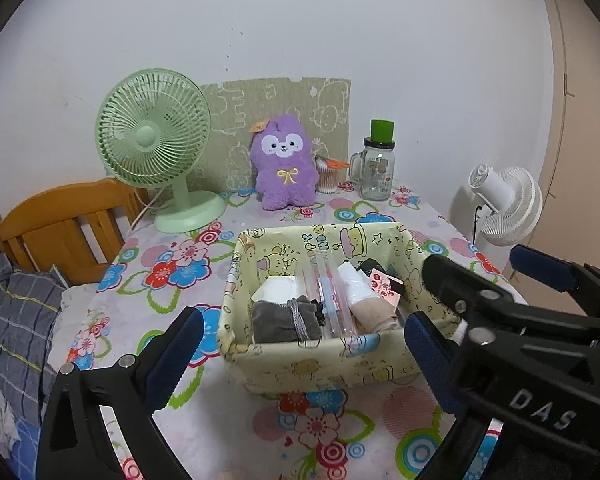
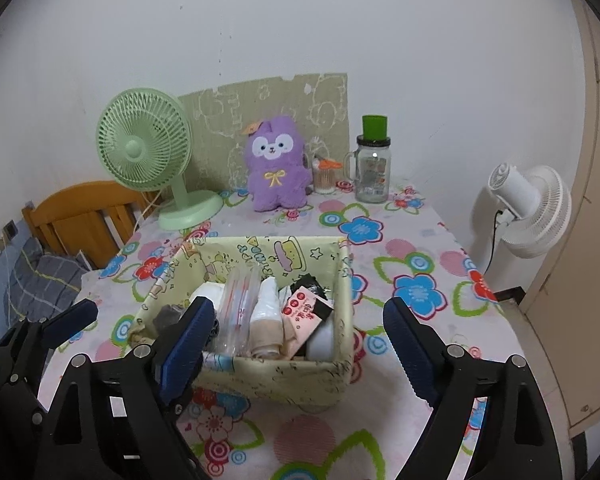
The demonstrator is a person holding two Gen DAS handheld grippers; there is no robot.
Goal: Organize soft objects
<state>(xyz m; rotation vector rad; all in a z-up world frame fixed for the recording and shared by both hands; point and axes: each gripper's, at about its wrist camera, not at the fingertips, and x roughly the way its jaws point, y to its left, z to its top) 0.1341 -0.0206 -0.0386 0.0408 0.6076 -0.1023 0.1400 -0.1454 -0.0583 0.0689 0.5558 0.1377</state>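
A yellow cartoon-print fabric basket [image 1: 312, 232] [image 2: 260, 242] sits mid-table on the flowered cloth. Inside lie a grey pouch [image 1: 284, 320] [image 2: 168, 316], a clear plastic pack [image 1: 328, 292] [image 2: 240, 300], a beige rolled cloth [image 1: 370, 312] [image 2: 266, 336] and a pink-labelled packet [image 1: 384, 288] [image 2: 304, 312]. A purple plush toy [image 1: 284, 168] [image 2: 274, 164] stands upright at the back. My left gripper [image 1: 305, 318] hovers open just before the basket's near wall, holding nothing. My right gripper [image 2: 298, 306] [image 1: 484, 264] is open too, over the basket's near right side, its pads touching nothing.
At the back stand a green desk fan [image 1: 152, 148] [image 2: 144, 144], a glass jar mug with green lid [image 1: 376, 168] [image 2: 374, 168] and a cotton-swab pot [image 1: 327, 176]. A white fan [image 1: 504, 204] [image 2: 532, 208] stands off the table's right edge. A wooden chair [image 1: 64, 224] and plaid bedding [image 1: 16, 312] are left.
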